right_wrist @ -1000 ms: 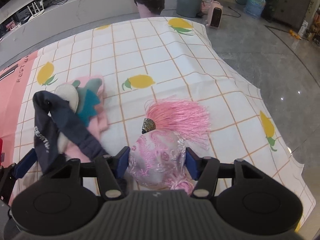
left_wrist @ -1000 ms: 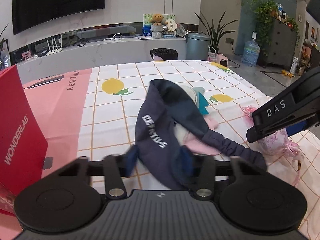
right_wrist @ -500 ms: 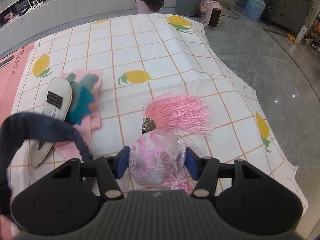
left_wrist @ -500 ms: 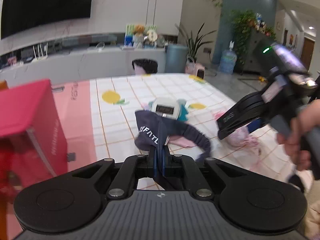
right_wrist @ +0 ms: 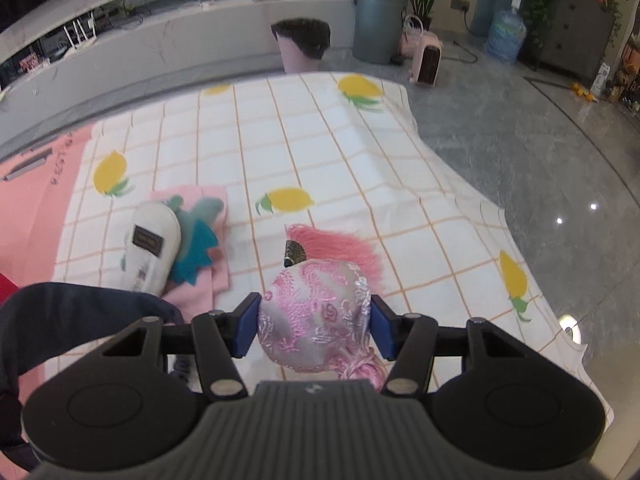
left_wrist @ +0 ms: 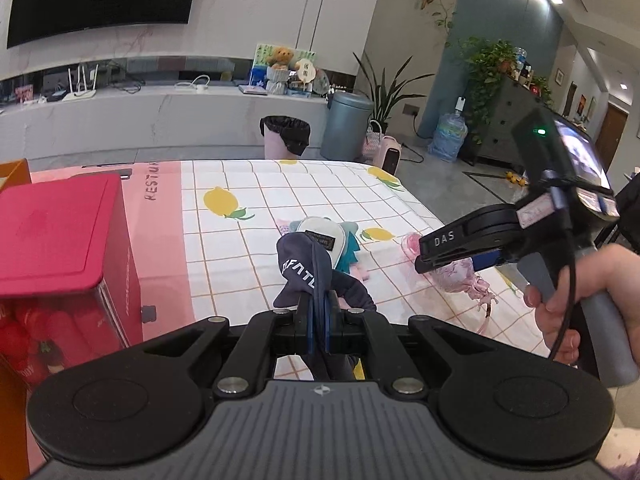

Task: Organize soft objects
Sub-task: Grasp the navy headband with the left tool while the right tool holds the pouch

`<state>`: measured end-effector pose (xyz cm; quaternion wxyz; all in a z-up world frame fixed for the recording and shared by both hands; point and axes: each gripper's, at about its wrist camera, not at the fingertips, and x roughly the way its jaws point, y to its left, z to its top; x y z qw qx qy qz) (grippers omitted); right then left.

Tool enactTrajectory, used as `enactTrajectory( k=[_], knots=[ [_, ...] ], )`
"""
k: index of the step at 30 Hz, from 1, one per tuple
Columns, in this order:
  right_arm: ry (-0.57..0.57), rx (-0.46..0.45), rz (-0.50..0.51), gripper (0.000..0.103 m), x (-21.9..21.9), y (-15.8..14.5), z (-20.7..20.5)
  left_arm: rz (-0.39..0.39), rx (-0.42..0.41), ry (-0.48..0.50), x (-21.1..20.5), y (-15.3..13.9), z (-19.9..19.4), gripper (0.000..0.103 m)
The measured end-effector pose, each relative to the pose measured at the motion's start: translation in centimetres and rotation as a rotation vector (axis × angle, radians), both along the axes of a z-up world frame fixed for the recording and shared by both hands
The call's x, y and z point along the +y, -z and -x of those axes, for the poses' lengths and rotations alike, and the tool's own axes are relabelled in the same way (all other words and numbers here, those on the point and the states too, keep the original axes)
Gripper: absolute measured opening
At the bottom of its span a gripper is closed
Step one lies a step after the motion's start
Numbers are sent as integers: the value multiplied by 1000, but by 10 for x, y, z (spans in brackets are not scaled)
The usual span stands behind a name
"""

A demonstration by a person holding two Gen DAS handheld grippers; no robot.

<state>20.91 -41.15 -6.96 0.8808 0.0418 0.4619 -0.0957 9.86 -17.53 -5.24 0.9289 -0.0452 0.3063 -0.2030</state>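
Left gripper (left_wrist: 316,322) jaws pinching navy headband (left_wrist: 308,276); right gripper (right_wrist: 314,330) jaws clasping pink pouch (right_wrist: 316,308) — red box (left_wrist: 60,240) nearby

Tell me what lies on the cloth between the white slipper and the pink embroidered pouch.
In the right wrist view, a teal felt cutout on a pink cloth lies beside the white slipper; then bare lemon-print tablecloth up to the pink embroidered pouch.

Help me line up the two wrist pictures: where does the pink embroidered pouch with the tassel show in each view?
Left wrist view: the pink embroidered pouch sits right of centre, under the right hand-held gripper.
Right wrist view: the pouch fills the lower centre, between the blue fingers, which touch its sides.
Shared landmark: the white slipper with its dark label, left of the pouch in both.
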Motion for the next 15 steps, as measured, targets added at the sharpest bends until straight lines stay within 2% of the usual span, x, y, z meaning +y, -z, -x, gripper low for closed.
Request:
enactTrajectory(
  k=[5,8,15],
  knots=[
    [26,-18,8,57,0,-8,2,-17,49,-11,1,-10,-11,5],
    [67,-62,4,57,-3,-20,7,-15,100,-20,2,-14,-17,5],
    [160,-151,-185,57,-10,-56,10,-41,220,8,-2,-31,-37,5]
  ],
)
